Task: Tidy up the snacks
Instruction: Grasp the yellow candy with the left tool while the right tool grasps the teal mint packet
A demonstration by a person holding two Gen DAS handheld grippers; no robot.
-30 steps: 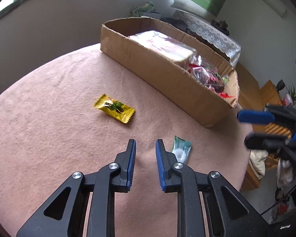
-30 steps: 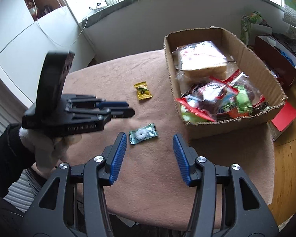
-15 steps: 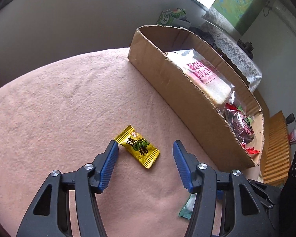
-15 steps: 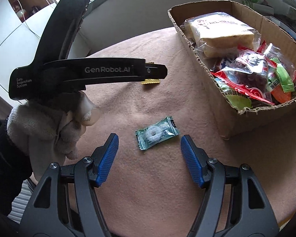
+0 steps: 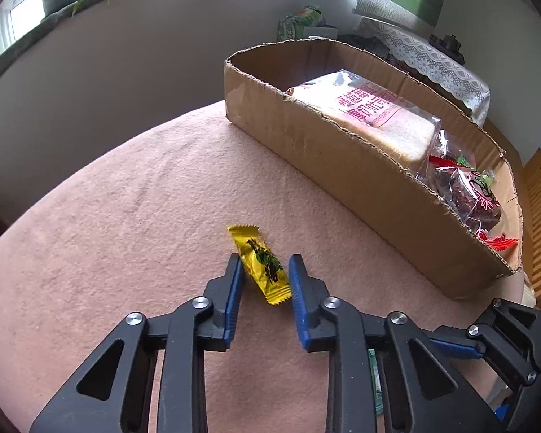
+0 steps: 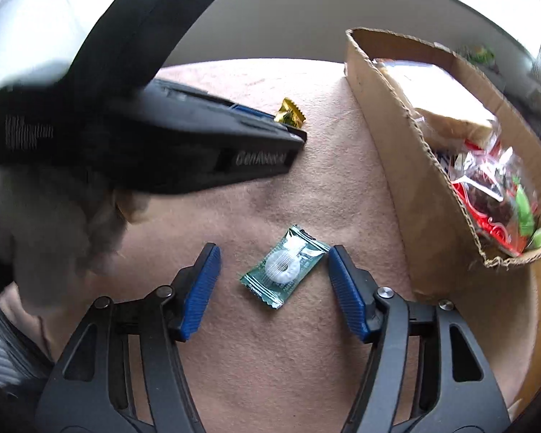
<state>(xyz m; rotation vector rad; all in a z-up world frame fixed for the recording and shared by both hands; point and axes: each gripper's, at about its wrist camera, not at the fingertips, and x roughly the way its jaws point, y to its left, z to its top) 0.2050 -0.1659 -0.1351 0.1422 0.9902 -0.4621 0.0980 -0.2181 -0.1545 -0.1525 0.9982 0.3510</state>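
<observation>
Left hand-held gripper (image 5: pixel 263 278) straddles the yellow candy (image 5: pixel 261 265) on the worktop (image 5: pixel 126 216); its jaws stand a little apart, the left pad against the wrapper's edge and the right pad just beside it, so it is not yet clamped. Right hand-held gripper (image 6: pixel 273 281) sits low over the green candy (image 6: pixel 285 267), spread wide, the right pad just beside the wrapper's far corner and the left pad well clear of it.

Both candies lie loose on the pink cloth, left of the box (image 5: pixel 342 166), which already holds a bread pack (image 5: pixel 371 115) at its far end and red-wrapped snacks (image 5: pixel 465 195) at the near end. Judging by this, the step in hand is a double pick-up: each gripper is placed for a grasp and neither has closed.

Next, each calls for a squeeze across the wrapper's short width, low enough to catch the thin film, then a lift and a carry rightward over the box wall.

That wall is ragged and stands higher than the candies, so each load needs to rise clear before crossing. Free space in the box looks tightest near the red packets; the bread pack's top offers a landing. In the right wrist view the left tool's body crosses close above the green candy's far side, so the two tools are near each other and should lift without swinging together. Left of both candies the cloth is open.
</observation>
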